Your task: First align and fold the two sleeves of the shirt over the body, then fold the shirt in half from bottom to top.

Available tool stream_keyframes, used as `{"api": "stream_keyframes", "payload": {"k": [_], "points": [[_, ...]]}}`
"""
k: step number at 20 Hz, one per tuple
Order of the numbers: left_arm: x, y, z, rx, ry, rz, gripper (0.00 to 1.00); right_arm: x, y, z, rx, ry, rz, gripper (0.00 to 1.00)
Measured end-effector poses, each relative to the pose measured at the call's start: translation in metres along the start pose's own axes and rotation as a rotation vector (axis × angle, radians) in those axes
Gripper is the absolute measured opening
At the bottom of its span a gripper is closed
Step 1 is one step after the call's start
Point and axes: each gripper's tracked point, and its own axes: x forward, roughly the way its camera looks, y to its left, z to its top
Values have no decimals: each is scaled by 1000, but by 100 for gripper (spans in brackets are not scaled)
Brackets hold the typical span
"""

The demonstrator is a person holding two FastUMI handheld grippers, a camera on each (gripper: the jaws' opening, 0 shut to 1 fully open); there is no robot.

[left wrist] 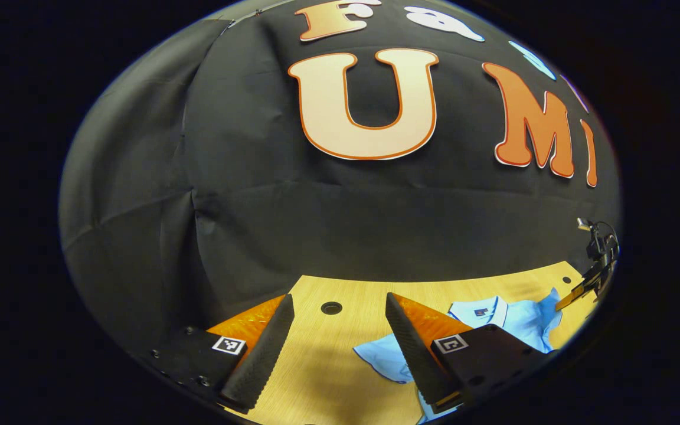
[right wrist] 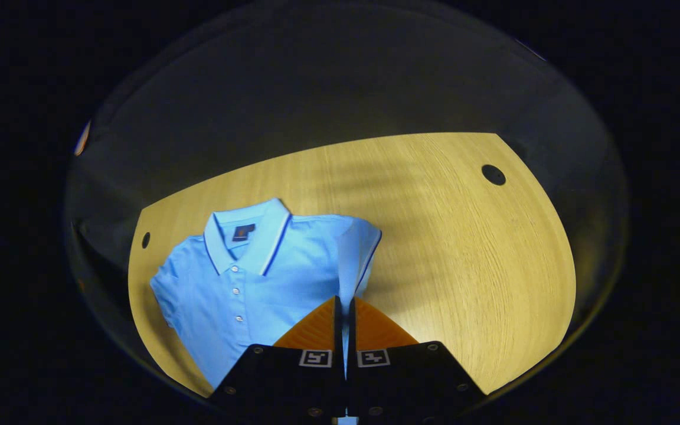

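Supporting shirt [right wrist: 245,277]: wooden table [right wrist: 464,236]

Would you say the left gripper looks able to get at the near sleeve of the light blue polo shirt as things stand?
Probably yes: the left gripper is open above the wooden table, and the light blue polo shirt's sleeve lies flat beside its finger, uncovered.

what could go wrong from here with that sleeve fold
The right hand-held gripper pinches only a thin edge of the sleeve, so the fabric may slip out mid-fold. The left hand-held gripper is open above the table, not pinning the shirt, so the body could drag and skew the fold.
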Motion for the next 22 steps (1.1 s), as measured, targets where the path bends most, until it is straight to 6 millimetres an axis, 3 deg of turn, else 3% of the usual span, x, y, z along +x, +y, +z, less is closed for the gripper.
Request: {"api": "stream_keyframes", "payload": {"k": [7,11,12,15,20,22], "points": [[8,14,-2,-2,9,-8,100,-13,90,-9,-75,-17,118,1],[14,14,-5,-1,22,-16,100,0,131,-29,-96,16,153,2],[14,13,-6,-2,25,-18,100,1,145,-35,-89,34,186,7],[16,13,-13,-5,55,-21,100,5,155,-46,-101,53,200,25],[21,4,-38,-45,150,-34,100,-11,137,-43,-107,20,148,100],[28,-3,-53,-59,198,-46,100,-15,125,-41,-119,-5,120,99]]}}
